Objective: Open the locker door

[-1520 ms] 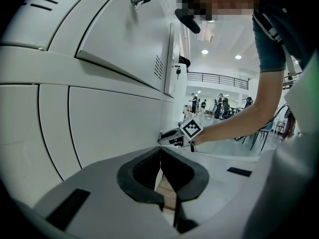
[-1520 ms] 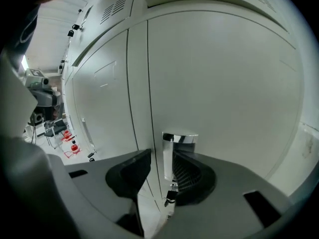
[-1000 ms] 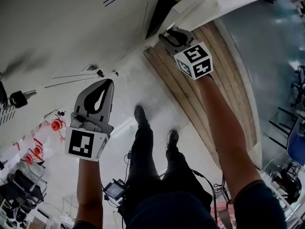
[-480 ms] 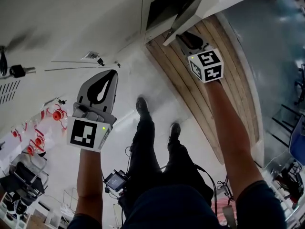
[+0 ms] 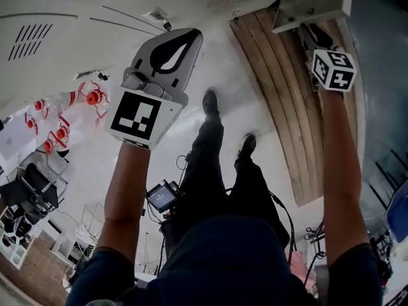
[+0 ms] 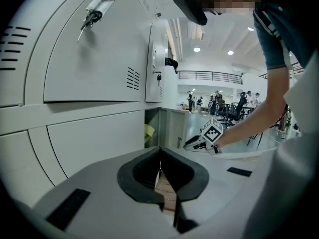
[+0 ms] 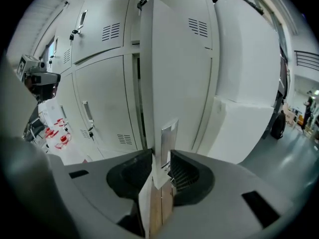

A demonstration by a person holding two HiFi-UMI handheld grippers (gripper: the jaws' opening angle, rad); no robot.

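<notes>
The white locker door [image 7: 174, 73] stands swung out, seen edge-on in the right gripper view, with a metal handle plate [image 7: 167, 136] on its edge. My right gripper [image 7: 162, 166] is shut on that door edge at the handle. In the head view the door [image 5: 315, 2] juts out at the top right, and the right gripper [image 5: 307, 32] reaches up under it. The opened compartment [image 6: 160, 126] shows a yellow item [image 6: 149, 131] inside. My left gripper [image 5: 195, 37] hangs in the air left of the door, shut and holding nothing; its jaws [image 6: 160, 152] meet.
Neighbouring locker doors [image 6: 94, 59] stay closed, with keys [image 6: 92, 16] hanging in their locks. A wooden plank strip [image 5: 280, 94] runs along the lockers' base. My legs and shoes [image 5: 210, 104] stand below. Red items [image 5: 94, 97] lie on the floor at the left.
The door has swung further out and my right gripper has gone to the right with it. The left gripper has risen and now looms larger in the head view.
</notes>
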